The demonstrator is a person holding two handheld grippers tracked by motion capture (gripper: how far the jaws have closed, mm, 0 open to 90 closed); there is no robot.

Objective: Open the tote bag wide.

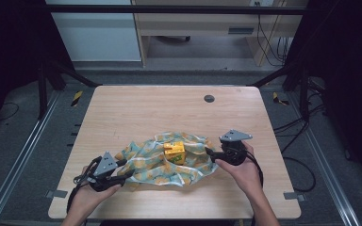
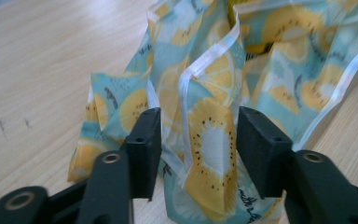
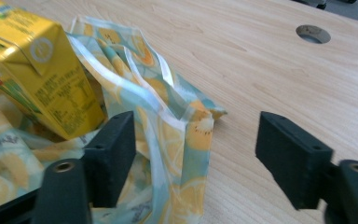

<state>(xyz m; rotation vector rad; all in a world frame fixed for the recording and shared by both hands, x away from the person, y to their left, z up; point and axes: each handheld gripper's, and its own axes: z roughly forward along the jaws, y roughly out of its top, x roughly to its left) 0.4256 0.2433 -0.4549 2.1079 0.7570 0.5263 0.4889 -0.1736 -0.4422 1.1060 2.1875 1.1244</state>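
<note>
Nearest the lens in the left gripper view, the left gripper [image 2: 198, 140] stands spread, a fold of the fruit-print bag [image 2: 214, 154] loose between its jaws. In the high view the bag lies crumpled at lower centre of the counter [image 1: 136, 103], a yellow carton [image 1: 175, 152] on it. The right gripper [image 3: 193, 156], spread too, straddles the bag's right edge without pinching.
</note>
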